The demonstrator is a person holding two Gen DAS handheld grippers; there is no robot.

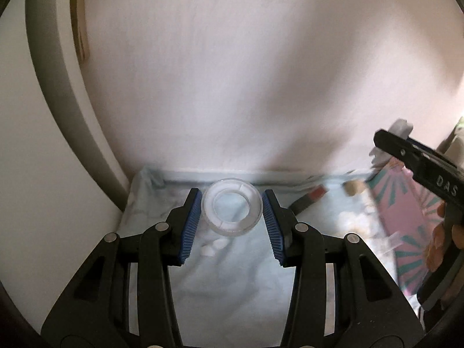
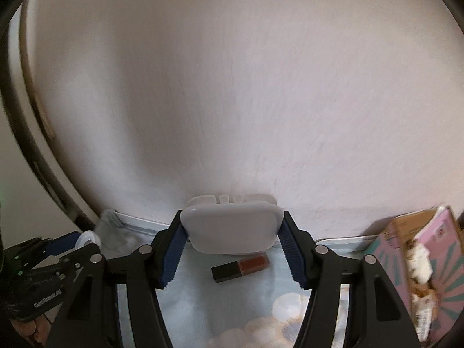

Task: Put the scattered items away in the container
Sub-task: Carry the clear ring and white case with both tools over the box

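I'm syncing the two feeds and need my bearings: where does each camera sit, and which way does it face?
Left wrist: on the left gripper, facing the white wall; its fingers flank a clear round plastic ring; the right gripper shows at right.
Right wrist: on the right gripper, facing the wall, clamping a white rounded plastic case; the left gripper shows at left.
Shared: the pink patterned box and the brown-and-black tube.
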